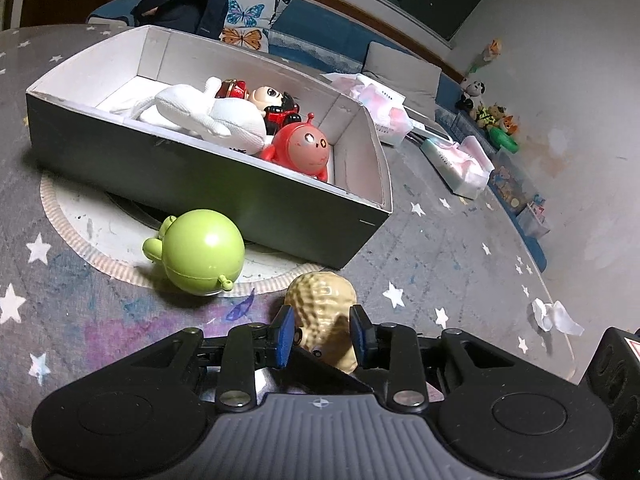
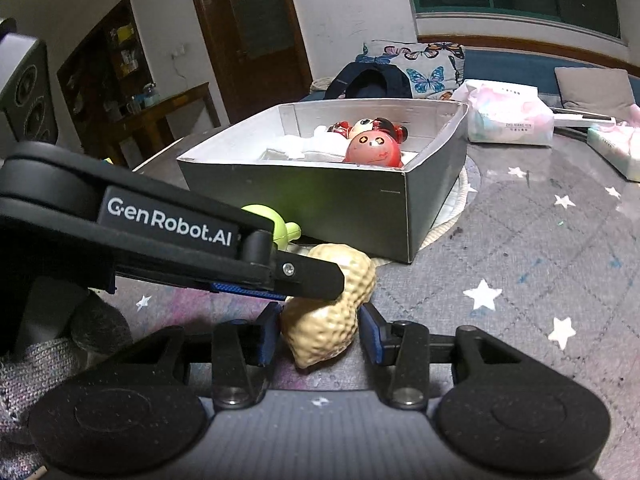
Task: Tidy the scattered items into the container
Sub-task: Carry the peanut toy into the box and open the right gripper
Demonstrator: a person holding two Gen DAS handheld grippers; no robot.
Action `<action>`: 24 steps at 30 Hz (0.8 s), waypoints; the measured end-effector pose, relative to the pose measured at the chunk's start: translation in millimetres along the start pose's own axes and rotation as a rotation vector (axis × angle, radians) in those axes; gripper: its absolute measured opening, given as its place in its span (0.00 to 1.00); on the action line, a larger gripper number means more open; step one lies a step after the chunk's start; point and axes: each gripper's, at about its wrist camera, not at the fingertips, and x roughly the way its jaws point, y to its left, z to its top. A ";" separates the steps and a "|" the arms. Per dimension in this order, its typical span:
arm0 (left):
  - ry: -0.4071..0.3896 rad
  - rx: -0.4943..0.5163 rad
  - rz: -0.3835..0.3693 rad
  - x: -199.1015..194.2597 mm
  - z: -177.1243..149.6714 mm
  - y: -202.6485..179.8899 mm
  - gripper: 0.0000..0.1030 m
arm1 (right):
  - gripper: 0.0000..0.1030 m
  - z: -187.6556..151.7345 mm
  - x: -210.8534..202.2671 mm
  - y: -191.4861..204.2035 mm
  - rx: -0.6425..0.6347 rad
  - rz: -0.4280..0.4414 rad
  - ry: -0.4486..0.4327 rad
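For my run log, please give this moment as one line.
right fingers: shut on peanut | left fingers: around peanut, grip unclear | green toy: outside box

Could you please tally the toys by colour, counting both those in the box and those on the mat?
Red: 2, round red toy and red-and-black figure
White: 1, plush
Green: 1, round toy
Tan: 1, peanut toy
Total: 5
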 end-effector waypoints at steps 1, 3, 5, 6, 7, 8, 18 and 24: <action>-0.001 -0.001 -0.003 -1.2 -0.4 -0.2 0.29 | 0.40 0.6 -0.8 0.7 -0.005 -0.005 -0.001; -0.013 0.004 -0.013 -6.6 -0.3 -1.2 0.29 | 0.40 3.0 -4.6 2.6 -0.015 -0.010 -0.011; -0.034 0.005 -0.026 -15.3 2.0 -1.9 0.29 | 0.40 7.8 -10.0 4.9 -0.031 -0.005 -0.025; -0.046 0.001 -0.032 -19.6 4.3 -2.0 0.28 | 0.40 11.1 -12.4 6.7 -0.043 -0.005 -0.035; -0.062 0.000 -0.037 -24.3 7.1 -2.2 0.28 | 0.40 15.5 -14.9 9.2 -0.056 -0.004 -0.047; -0.077 0.000 -0.040 -28.6 10.0 -2.4 0.28 | 0.40 19.7 -16.5 11.2 -0.068 -0.002 -0.057; -0.193 -0.073 -0.054 -47.7 74.4 21.0 0.28 | 0.40 92.2 4.7 23.8 -0.186 0.050 -0.124; -0.194 -0.125 -0.047 -27.8 108.9 44.8 0.28 | 0.40 126.3 40.4 22.8 -0.204 0.061 -0.083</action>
